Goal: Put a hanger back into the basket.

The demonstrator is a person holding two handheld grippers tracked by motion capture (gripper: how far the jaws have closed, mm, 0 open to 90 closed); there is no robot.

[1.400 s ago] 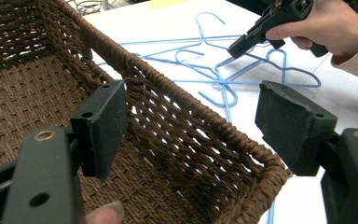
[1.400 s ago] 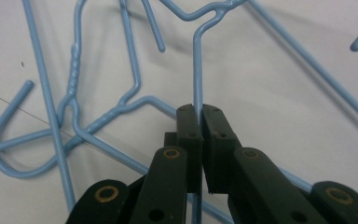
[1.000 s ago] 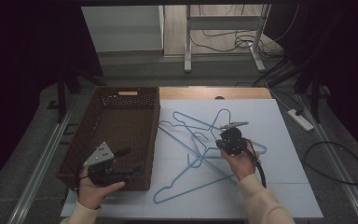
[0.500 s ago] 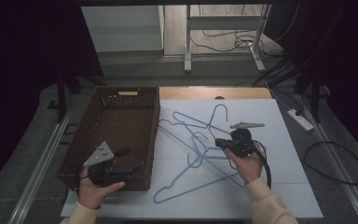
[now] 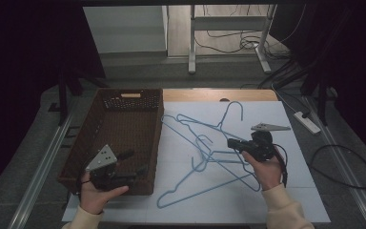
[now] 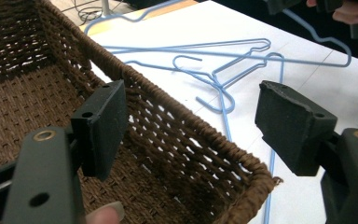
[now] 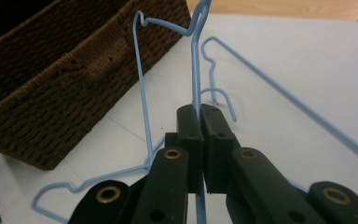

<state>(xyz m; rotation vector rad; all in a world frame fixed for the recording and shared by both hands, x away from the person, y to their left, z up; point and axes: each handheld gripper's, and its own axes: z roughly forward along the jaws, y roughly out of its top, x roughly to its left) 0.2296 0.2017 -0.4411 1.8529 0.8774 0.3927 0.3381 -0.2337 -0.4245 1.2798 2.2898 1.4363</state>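
From the high view, the right claw [image 5: 232, 143] hovers over blue wire hangers [image 5: 205, 157] sprawled on the white worktop [image 5: 295, 191] beside a brown basket [image 5: 119, 129]. In the left gripper view, the left claw [image 6: 191, 121] gapes empty over the basket's corner. In the right gripper view, the right claw's jaws pinch one hanger's wire.

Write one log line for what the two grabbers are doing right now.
right gripper: shut on blue hanger | left gripper: open, jaws either side of the brown basket rim | other hangers: on white table
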